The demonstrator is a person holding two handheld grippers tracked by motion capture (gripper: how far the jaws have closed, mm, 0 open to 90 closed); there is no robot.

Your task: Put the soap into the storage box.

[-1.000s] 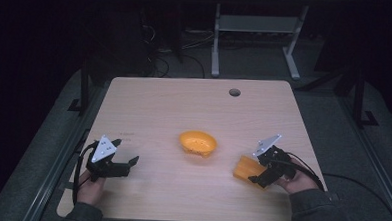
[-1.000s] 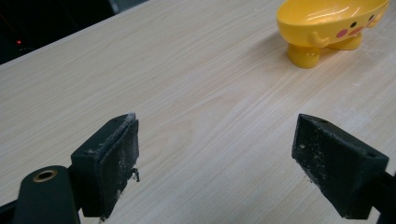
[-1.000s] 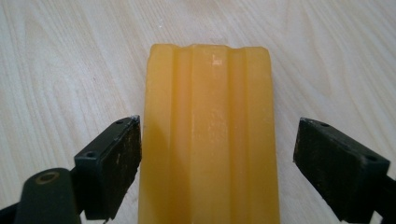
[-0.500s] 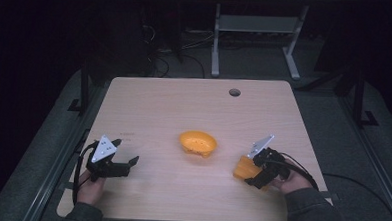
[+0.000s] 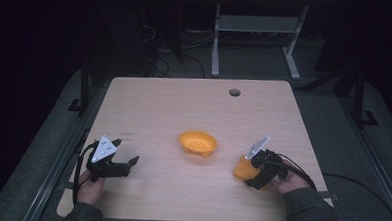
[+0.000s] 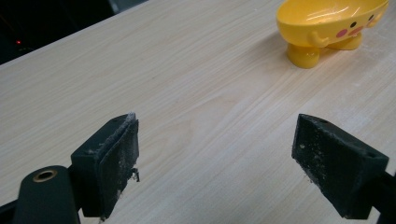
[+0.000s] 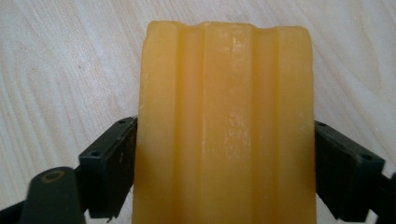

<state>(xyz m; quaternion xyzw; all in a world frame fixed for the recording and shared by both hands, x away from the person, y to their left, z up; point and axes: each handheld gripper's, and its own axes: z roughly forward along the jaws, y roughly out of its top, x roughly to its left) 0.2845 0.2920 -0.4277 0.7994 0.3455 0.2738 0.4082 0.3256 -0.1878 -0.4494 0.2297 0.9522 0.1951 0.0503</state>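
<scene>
Right hand-held gripper [image 7: 224, 154]: I see both black jaws pressed against the long sides of a ridged orange-yellow soap bar [image 7: 224, 126], so it is clamped on the bar. In the right gripper view the bar runs lengthwise away from the camera, with three raised ribs along its top face and light wood grain behind it. I cannot tell whether the bar's underside touches the counter [image 5: 149, 108].

Landmark: the yellow duck-faced soap dish [image 5: 198, 143], standing on stubby feet near the middle of the counter. In the high view the soap bar [image 5: 242, 168] sits to the right of the dish and nearer the person's edge, close by but apart from it. The right hand-held gripper [image 5: 254, 170] is just beyond the bar on that same side, with the person's hand [image 5: 286, 182] behind it.

Left hand-held gripper [image 5: 126, 163]: released, jaws spread wide with bare counter between them. It lies well to the left of the dish, nearer the person's edge. In the left gripper view the dish [image 6: 329, 25] appears at upper right, empty as far as I can see.
</scene>
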